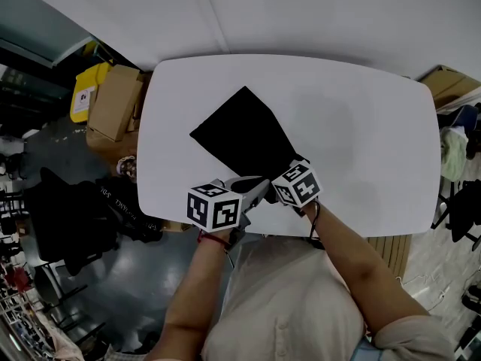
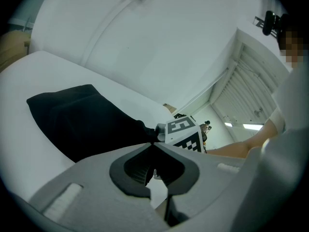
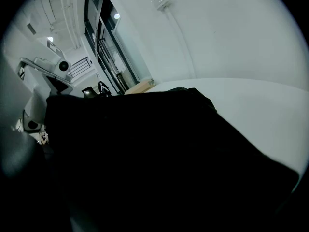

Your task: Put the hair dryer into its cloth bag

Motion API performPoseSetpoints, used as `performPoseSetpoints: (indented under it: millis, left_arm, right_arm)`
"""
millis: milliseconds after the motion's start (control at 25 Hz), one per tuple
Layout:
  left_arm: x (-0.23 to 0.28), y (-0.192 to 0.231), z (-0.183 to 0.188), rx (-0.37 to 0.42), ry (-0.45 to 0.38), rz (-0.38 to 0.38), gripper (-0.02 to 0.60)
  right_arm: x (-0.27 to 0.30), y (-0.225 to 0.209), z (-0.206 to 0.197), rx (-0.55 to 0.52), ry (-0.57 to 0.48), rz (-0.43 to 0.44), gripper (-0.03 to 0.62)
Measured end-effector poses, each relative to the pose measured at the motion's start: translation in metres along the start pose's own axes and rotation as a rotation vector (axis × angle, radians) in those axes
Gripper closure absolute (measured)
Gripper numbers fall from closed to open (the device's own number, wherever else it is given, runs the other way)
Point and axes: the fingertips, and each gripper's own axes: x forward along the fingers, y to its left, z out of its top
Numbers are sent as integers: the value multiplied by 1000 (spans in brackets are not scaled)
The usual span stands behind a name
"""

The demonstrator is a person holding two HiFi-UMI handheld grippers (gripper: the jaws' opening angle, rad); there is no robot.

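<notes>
So it's a plain white table with rounded corners, and lying flat on the top is a black cloth bag, turned on the diagonal, with one end down near the table's near edge, slightly left of middle.

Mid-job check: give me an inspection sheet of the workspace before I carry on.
Surface: white table, only the bag on it.
Job's things: black cloth bag lying on the table; hair dryer not seen in any view.
Clutter: nothing seen.
Grippers: left gripper jaws together, apparently pinching the bag's near edge; right gripper at the same edge, its view filled by black cloth, jaws cannot be told.
Cables: nothing seen on the table.
Surroundings: cardboard box and yellow container on the floor beside the table.
</notes>
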Motion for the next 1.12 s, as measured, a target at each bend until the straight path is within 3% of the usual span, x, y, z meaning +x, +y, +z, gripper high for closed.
performPoseSetpoints:
  millis: [120, 240, 560, 1120]
  left_arm:
    - [1, 6, -1, -3, 6, 7, 561]
    - [2, 10, -2, -1, 11, 15, 561]
    - [5, 13, 0, 7, 14, 35, 561]
    - [9, 16, -3, 21, 23, 69, 561]
  right_arm:
    - [3, 1, -2, -28, 16, 15, 340]
    - [1, 7, -3, -80, 34, 42, 292]
    - [-35, 9, -5, -124, 21, 45, 292]
    - [-100, 7, -39, -44, -18, -10, 295]
